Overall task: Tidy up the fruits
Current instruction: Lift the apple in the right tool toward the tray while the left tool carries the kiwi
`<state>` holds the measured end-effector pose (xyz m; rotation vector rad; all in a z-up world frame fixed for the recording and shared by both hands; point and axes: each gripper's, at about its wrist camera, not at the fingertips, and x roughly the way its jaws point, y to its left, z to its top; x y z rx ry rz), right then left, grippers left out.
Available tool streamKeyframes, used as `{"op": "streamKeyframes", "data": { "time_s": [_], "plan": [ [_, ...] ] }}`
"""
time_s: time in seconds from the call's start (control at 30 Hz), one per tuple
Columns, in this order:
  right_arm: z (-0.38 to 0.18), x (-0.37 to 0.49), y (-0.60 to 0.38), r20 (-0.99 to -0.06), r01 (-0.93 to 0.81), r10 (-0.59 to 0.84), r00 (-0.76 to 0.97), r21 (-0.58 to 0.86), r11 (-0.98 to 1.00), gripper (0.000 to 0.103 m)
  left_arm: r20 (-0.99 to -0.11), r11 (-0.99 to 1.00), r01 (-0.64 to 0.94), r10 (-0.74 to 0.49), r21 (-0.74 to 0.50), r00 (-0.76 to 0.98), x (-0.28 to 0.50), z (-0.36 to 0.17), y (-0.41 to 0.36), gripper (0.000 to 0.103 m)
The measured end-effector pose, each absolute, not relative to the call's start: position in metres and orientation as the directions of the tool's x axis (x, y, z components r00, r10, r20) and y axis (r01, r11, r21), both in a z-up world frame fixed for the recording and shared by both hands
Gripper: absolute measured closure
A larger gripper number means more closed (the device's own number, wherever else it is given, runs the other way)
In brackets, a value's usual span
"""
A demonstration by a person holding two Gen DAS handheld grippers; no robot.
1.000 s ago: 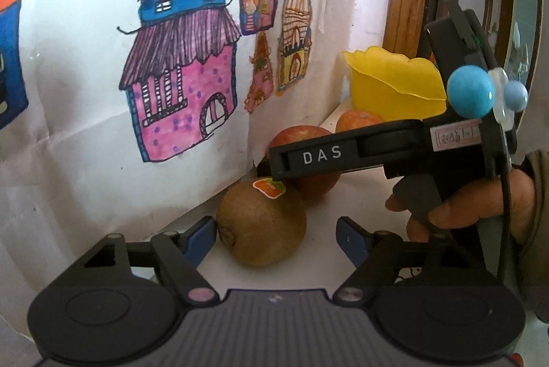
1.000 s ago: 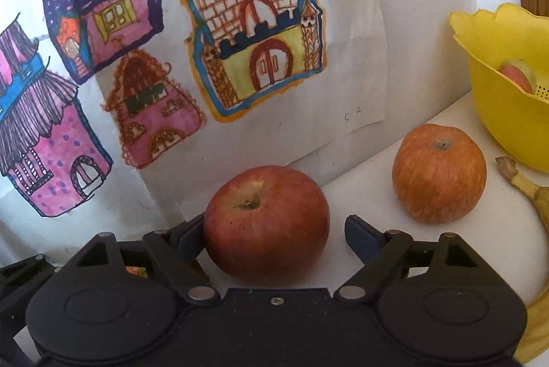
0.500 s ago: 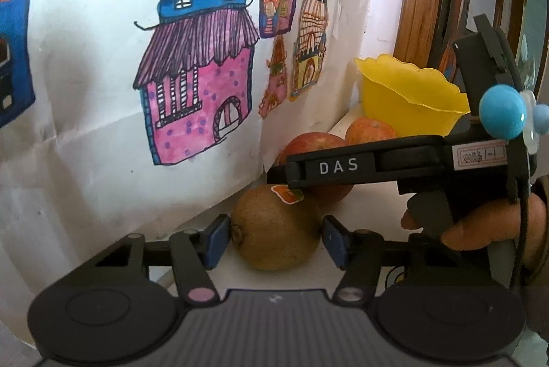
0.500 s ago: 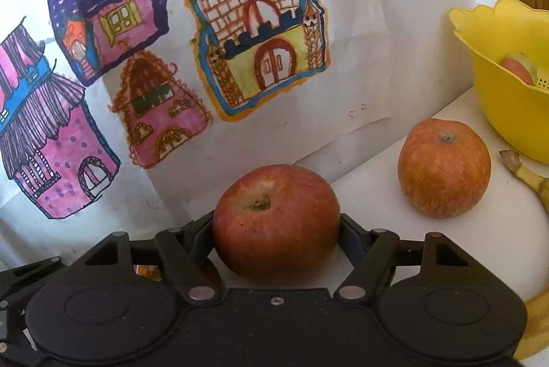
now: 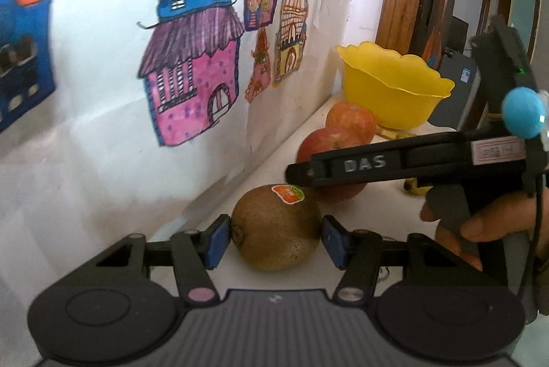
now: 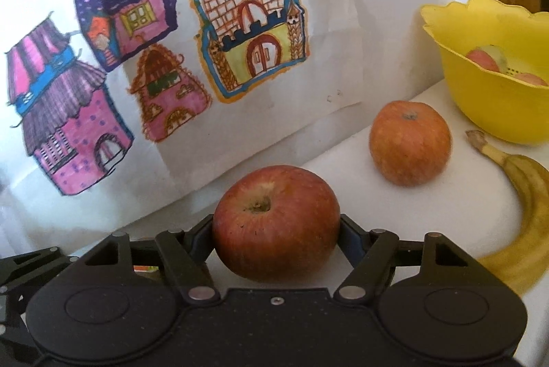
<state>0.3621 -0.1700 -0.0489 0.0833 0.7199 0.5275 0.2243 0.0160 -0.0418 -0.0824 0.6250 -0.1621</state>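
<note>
L gripper point(image 5: 276, 238) has just closed in, blue pads point(image 5: 216, 241) pinching kiwi point(image 5: 276, 226) on white worktop point(image 6: 456, 205) by the wall edge. R gripper point(image 6: 276, 236) also just closed, clamping red apple point(image 6: 276, 222). 2nd apple point(image 6: 410, 142), banana point(image 6: 525, 195) & yellow bowl point(image 6: 487, 106) sit towards the far end.

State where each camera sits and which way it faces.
Left wrist: on the left tool, facing along the counter at the kiwi clamped in its pads; the right tool and hand show.
Right wrist: on the right tool, facing the wall drawings, gripping the red apple.
Shared: red apple, orange apple, yellow bowl, banana.
</note>
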Motion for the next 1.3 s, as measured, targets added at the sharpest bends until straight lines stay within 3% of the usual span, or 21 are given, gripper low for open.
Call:
{"op": "streamKeyframes", "data": {
  "time_s": [0.73, 1.3],
  "plan": [
    [-0.009, 0.231, -0.235, -0.554, -0.382, 0.448, 0.702, 0.238, 0.893, 0.029, -0.583, 0.971, 0.158, -0.234, -0.179, 0.778, 0.154, -0.036, -0.004, 0.042],
    [0.018, 0.158, -0.292, -0.518, -0.305, 0.368, 0.772, 0.206, 0.930, 0.029, -0.489, 0.931, 0.296, -0.364, -0.213, 0.793, 0.137, 0.000, -0.062, 0.042]
  ]
}}
